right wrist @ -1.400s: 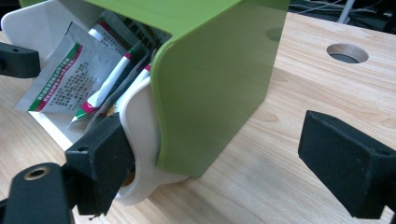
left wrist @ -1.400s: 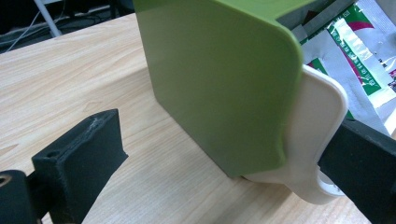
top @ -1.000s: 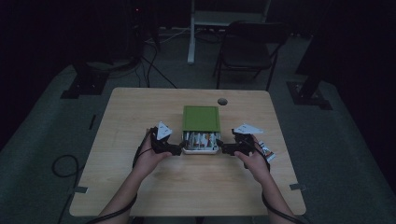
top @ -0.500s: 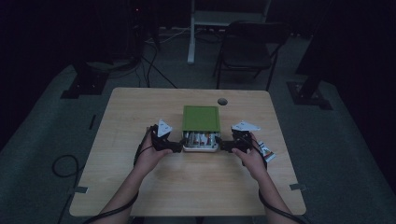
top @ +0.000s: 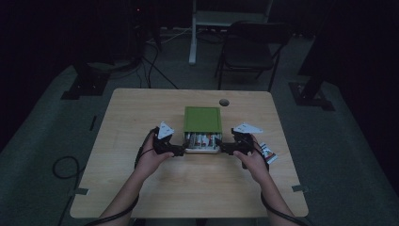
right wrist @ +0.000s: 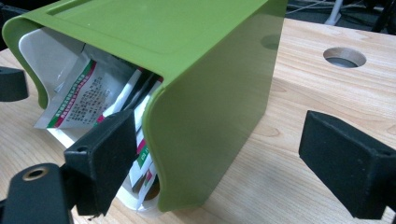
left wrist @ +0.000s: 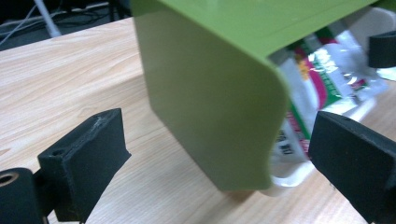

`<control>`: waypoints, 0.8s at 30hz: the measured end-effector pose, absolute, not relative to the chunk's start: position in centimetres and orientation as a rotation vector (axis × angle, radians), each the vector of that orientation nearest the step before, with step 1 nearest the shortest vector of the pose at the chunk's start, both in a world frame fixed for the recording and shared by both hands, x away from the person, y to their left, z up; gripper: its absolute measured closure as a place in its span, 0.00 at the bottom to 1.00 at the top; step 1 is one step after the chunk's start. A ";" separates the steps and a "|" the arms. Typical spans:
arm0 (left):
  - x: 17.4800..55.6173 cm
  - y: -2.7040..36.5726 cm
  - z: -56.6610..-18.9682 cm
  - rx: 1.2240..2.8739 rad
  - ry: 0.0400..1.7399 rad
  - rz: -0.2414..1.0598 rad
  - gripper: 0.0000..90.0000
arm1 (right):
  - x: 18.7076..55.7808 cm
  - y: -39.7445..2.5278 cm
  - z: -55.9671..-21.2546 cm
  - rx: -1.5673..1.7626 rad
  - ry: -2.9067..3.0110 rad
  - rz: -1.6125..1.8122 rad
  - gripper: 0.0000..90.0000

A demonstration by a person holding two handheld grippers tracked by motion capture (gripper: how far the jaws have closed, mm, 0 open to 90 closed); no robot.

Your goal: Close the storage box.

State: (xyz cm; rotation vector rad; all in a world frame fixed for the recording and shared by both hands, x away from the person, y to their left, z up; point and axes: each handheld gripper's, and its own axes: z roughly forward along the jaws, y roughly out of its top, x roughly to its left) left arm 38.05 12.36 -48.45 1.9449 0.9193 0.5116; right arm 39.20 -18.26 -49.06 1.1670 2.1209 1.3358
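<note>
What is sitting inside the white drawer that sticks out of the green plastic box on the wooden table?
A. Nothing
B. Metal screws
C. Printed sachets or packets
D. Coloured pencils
C. In the right gripper view, white packets with red and green print stand packed in the white drawer under the green plastic box; the left gripper view shows them too.

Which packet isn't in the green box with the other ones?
The packet lying on the table beside the person's right hand. The other packets sit in the white drawer of the green box.
</note>
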 end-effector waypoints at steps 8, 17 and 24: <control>37.1 12.4 -47.7 1.960 0.890 0.533 0.04 | 38.5 -18.7 -49.1 1.150 2.120 1.343 0.12; 36.8 13.3 -48.0 1.952 0.918 0.545 0.03 | 37.8 -18.8 -49.3 1.113 2.126 1.271 0.12; 36.7 14.4 -48.3 1.948 0.947 0.547 0.03 | 37.6 -19.0 -49.6 1.125 2.128 1.257 0.12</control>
